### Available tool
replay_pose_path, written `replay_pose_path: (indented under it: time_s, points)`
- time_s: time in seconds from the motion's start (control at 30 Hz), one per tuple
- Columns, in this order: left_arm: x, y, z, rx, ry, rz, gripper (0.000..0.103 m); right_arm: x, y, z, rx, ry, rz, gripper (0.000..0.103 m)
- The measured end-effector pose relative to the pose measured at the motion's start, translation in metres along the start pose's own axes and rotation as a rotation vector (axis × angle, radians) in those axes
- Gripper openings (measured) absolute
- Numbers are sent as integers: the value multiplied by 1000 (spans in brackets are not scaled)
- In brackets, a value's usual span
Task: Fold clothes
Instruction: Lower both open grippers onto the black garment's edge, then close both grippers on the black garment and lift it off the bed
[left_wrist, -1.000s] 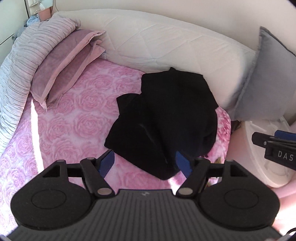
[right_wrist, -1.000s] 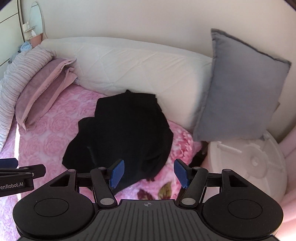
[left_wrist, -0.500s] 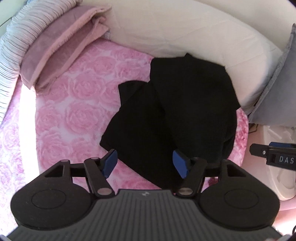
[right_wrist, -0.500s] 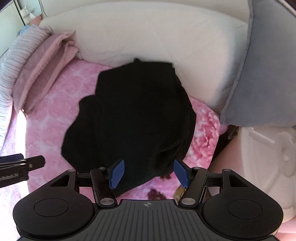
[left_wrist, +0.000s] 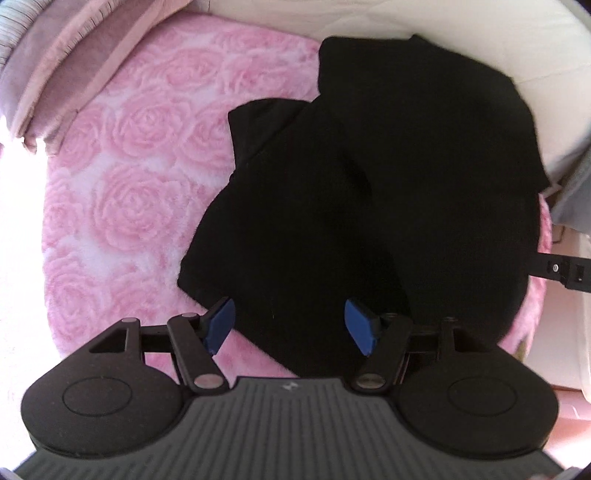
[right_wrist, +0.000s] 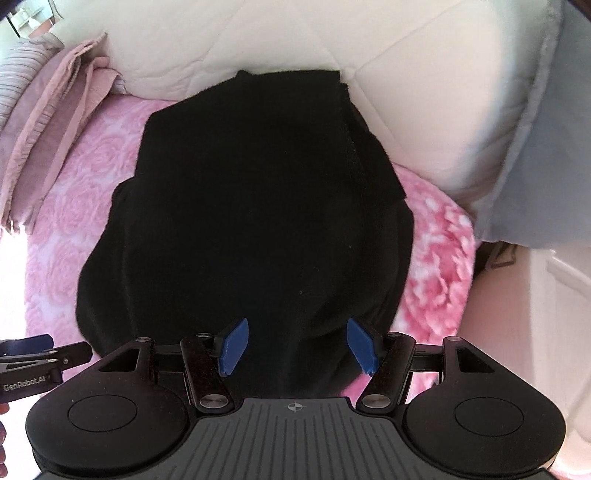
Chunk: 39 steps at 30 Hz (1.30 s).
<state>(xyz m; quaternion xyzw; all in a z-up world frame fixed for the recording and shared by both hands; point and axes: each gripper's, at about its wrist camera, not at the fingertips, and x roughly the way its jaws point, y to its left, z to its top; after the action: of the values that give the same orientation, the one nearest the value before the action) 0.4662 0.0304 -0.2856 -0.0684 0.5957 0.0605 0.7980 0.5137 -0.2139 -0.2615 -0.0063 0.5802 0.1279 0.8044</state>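
Note:
A black garment (left_wrist: 362, 184) lies crumpled on a pink rose-patterned blanket (left_wrist: 122, 177), its far end resting against a cream cushion. It also fills the middle of the right wrist view (right_wrist: 251, 206). My left gripper (left_wrist: 291, 326) is open and empty, just above the garment's near left edge. My right gripper (right_wrist: 299, 345) is open and empty, over the garment's near edge. Each gripper shows at the side of the other's view: the right one (left_wrist: 561, 271), the left one (right_wrist: 40, 354).
A cream quilted cushion (right_wrist: 406, 74) runs along the back. Mauve pillows (left_wrist: 55, 62) lie at the far left. A grey pillow (right_wrist: 554, 147) stands at the right. The blanket's edge (right_wrist: 443, 258) drops off to the right of the garment.
Both grippers have moved forward and down toward the black garment, which now looks much larger. Both stay open. The garment has not moved.

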Motion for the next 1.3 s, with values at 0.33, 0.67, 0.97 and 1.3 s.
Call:
replay_pose_path:
  time_s: [0.33,0.67,0.97,1.3]
  points:
    - [53,5,26,-45,39,-5,64,46,-9,11,24,1,-20,63]
    - [74,0,28,-57,39,22,69,65,-13,11,44,-14,14,63]
    - [73,4,28,-76,32,22,53,59,-6,8,-3,-22,44,27]
    - [54,10,24,-45,1,26,3,39,-3,4,-3,-61,26,9]
